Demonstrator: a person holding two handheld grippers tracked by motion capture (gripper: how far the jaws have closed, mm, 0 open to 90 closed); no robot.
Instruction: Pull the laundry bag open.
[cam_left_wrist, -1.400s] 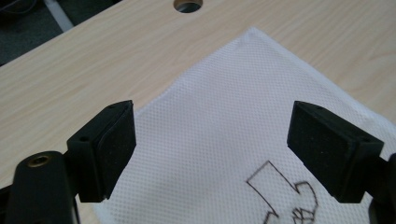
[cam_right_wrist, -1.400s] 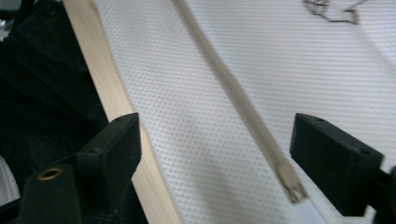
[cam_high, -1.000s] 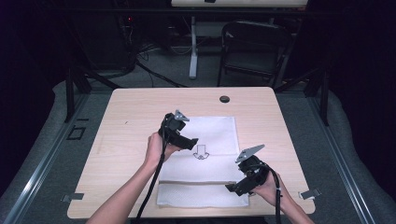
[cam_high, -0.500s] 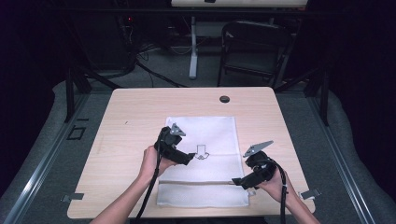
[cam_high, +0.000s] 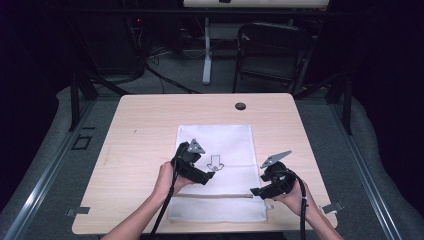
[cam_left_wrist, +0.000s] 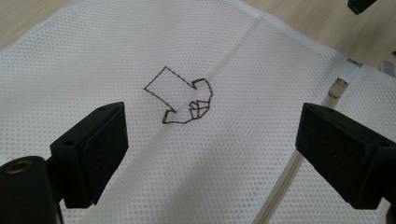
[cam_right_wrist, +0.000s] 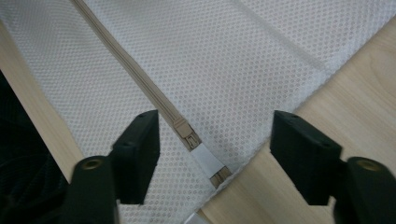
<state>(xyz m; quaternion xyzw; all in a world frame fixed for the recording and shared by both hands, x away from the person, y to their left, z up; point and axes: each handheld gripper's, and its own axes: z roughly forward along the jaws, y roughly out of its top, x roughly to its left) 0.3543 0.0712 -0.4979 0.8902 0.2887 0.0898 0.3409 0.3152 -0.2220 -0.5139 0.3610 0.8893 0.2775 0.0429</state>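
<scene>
1. High view: a white mesh bag (cam_high: 215, 170) lies flat on a pale wooden table (cam_high: 145, 135). The bag is a long rectangle and sits near the middle of the table, closer to the person's side.
2. A small black round thing (cam_high: 240, 106) sits on the table past the far end of the bag, well apart from it.
3. The left gripper (cam_high: 207, 176) is over the middle of the bag, next to a little arrow drawing (cam_high: 215, 161).
4. The right gripper (cam_high: 254, 191) is by the right edge of the bag, at the end of a thin tan zipper (cam_high: 215, 196) that runs across the bag near the person.
5. Left gripper view: the bag is a soft net full of tiny holes. The arrow (cam_left_wrist: 180, 100) is sewn on it in dark thread, with a small crumpled spot at its tip. A flat seam runs under the arrow.
6. The left gripper's fingers (cam_left_wrist: 95, 149) are black blocks with flat pads. They are spread wide, just above the net, with the arrow between them. They pinch nothing.
7. Right gripper view: the zipper (cam_right_wrist: 130, 70) is a ribbed tan strip. Its small tan pull (cam_right_wrist: 186, 133) sits near the end, beside a smooth white tab (cam_right_wrist: 208, 162) at the bag's edge.
8. The right gripper's fingers (cam_right_wrist: 140, 149) have just been closing. They are partly spread, with the zipper pull between them, but they do not press on it yet.
9. A strip of smooth wood grain shows on each side of the bag's corner.
</scene>
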